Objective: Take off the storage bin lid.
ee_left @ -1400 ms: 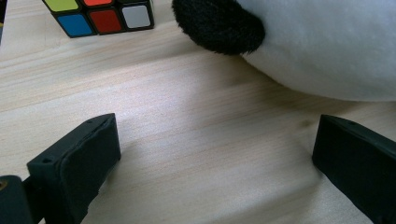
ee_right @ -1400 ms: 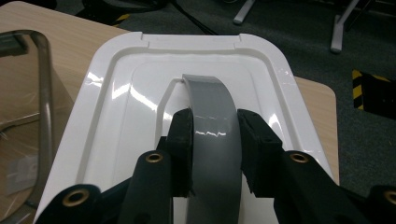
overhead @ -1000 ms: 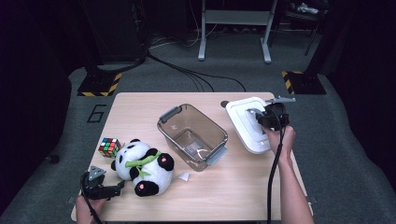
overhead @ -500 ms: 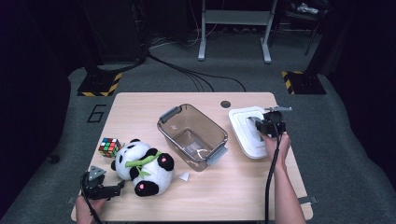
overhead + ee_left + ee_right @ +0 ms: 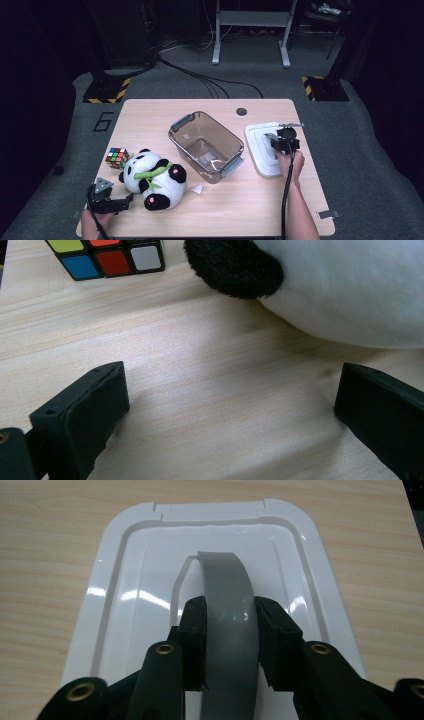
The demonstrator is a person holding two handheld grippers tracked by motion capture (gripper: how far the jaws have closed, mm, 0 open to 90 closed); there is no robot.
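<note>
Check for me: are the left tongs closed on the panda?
No: in the left gripper view the left tongs stand wide open over bare table, with the panda lying beyond them, untouched.

On my feed a clear brown bin [image 5: 206, 146] sits mid-surface, angled, with grey handles and a few small bits inside. Left of it lies a plush panda [image 5: 152, 176] holding a green bamboo sprig, with a Rubik's cube [image 5: 117, 157] just beside its head. A small white scrap [image 5: 196, 189] lies near the bin's front corner. Black cables [image 5: 200, 75] trail across the grey floor beyond the surface [image 5: 150, 112]
</note>
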